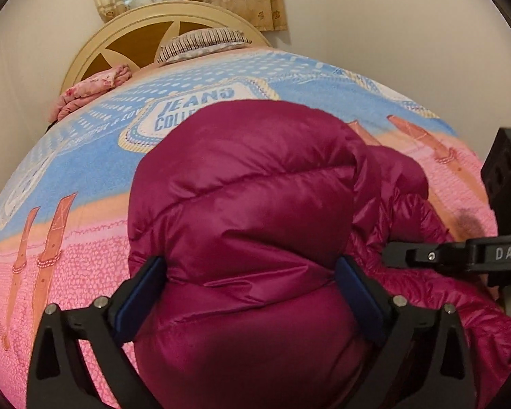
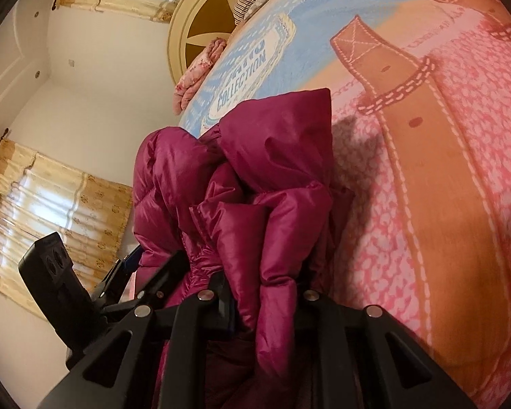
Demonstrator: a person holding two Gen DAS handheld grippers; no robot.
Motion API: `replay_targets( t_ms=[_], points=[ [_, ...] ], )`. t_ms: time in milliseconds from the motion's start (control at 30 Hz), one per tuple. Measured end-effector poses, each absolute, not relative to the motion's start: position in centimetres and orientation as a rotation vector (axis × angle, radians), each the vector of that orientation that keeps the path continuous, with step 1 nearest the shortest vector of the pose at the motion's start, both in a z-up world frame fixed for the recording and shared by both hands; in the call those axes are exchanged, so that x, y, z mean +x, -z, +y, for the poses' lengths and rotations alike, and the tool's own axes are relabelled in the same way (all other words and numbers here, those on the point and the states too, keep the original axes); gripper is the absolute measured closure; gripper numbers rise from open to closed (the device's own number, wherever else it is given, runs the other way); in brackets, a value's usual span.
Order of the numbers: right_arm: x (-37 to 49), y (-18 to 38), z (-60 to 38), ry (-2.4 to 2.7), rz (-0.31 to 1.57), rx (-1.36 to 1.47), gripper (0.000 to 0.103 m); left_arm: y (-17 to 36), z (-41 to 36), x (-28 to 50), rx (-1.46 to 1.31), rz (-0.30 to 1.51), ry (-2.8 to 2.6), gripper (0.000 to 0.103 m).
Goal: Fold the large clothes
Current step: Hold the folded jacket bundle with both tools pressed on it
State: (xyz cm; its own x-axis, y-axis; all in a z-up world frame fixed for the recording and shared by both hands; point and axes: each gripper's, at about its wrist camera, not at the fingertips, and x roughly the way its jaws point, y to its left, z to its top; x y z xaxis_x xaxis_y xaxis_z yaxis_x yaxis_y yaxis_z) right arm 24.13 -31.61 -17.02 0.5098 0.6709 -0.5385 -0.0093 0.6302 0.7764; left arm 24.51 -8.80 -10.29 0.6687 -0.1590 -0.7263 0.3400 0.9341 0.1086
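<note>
- The magenta puffer jacket (image 1: pixel 248 211) lies bunched on the bed cover (image 1: pixel 85 156), near the foot end and toward my side; I count one garment, and no other piece waiting to be folded that I can see.
- From my left wrist view I judge it part-folded: a thick quilted mass is doubled up in front, with looser fabric trailing off to the right. The bundle is lumpy, so I judge squaring up and at least one more fold remain.
- My left gripper (image 1: pixel 252 293) stands at its widest, its blue pads either side of the puffy bulk; they touch the fabric, but I cannot tell that they press on it.
- My right gripper (image 2: pixel 255 303) is nearly closed, pinching a gathered fold of the jacket and lifting it off the cover.
- Two grippers, then, each seen by the other's camera.
- Further out: one striped pillow (image 1: pixel 201 46), one folded pink floral blanket (image 1: pixel 92 88), one round headboard (image 1: pixel 126 39), and two curtained windows, curtains (image 2: pixel 47 211) drawn.
</note>
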Motion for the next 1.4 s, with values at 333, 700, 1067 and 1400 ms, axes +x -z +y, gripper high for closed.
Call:
replay_targets(
  t_ms=[333, 700, 1067, 1400],
  points=[
    [20.8, 12.9, -31.5, -0.35, 0.907, 0.626, 0.082, 11.0, -9.0, 24.8, 0.269, 0.801, 0.274, 0.0],
    [10.9, 7.5, -28.6, -0.534, 0.758, 0.489, 0.081, 11.1, -9.3, 25.0, 0.285, 0.802, 0.259, 0.0],
    [10.7, 13.5, -28.5, -0.456, 0.969, 0.424, 0.085, 11.2, -9.2, 25.0, 0.282, 0.801, 0.271, 0.0],
    [10.8, 14.4, -29.7, -0.476, 0.978, 0.517, 0.089, 11.3, -9.4, 24.5, 0.297, 0.791, 0.259, 0.0]
  ],
)
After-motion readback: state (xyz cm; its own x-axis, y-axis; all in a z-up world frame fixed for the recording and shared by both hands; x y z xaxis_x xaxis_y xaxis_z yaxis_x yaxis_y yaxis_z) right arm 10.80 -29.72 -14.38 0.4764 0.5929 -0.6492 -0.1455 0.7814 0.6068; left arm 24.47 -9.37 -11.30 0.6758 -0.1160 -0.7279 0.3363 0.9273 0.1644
